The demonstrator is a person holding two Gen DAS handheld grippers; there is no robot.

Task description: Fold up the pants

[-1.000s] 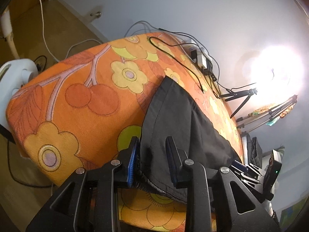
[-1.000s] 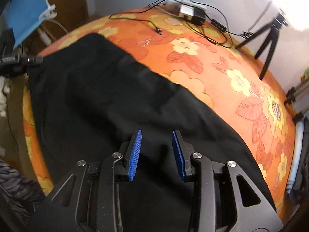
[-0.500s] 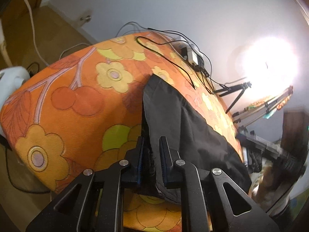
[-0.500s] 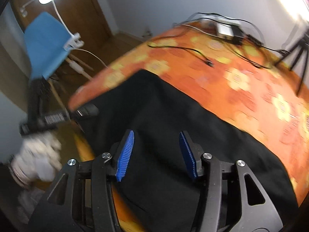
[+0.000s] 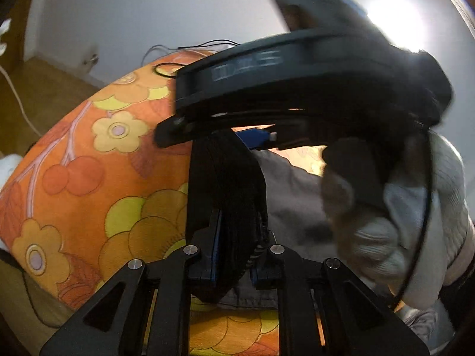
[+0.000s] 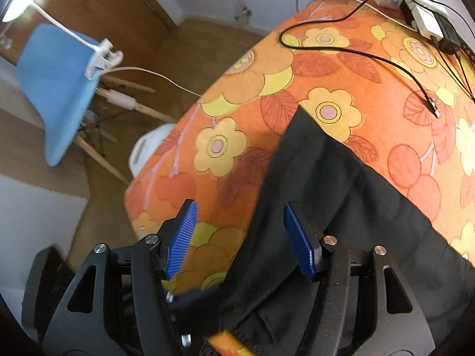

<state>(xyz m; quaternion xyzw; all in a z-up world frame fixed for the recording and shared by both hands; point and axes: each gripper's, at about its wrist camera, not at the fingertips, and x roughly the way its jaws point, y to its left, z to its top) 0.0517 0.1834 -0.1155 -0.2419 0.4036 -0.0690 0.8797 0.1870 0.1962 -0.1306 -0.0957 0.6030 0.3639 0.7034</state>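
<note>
The black pants (image 6: 341, 207) lie on the orange flowered bed cover (image 6: 252, 98), one corner near the bed's edge. My left gripper (image 5: 234, 237) is shut on a bunched fold of the pants (image 5: 228, 195) at the waistband edge and holds it raised. My right gripper (image 6: 240, 237) is open, its blue pads either side of the pants' left edge just above the cloth. In the left wrist view the right gripper's black body (image 5: 297, 68) and a white-gloved hand (image 5: 400, 213) fill the upper right, close above the left one.
Black cables (image 6: 371, 50) and a white power box (image 6: 424, 20) lie at the bed's far end. A blue chair (image 6: 56, 89) with a clamped lamp and a white appliance (image 6: 148, 151) stand on the wooden floor beside the bed.
My left gripper has closed on the pants edge and lifted it. My right gripper has swung across toward the left one and opened wider.
</note>
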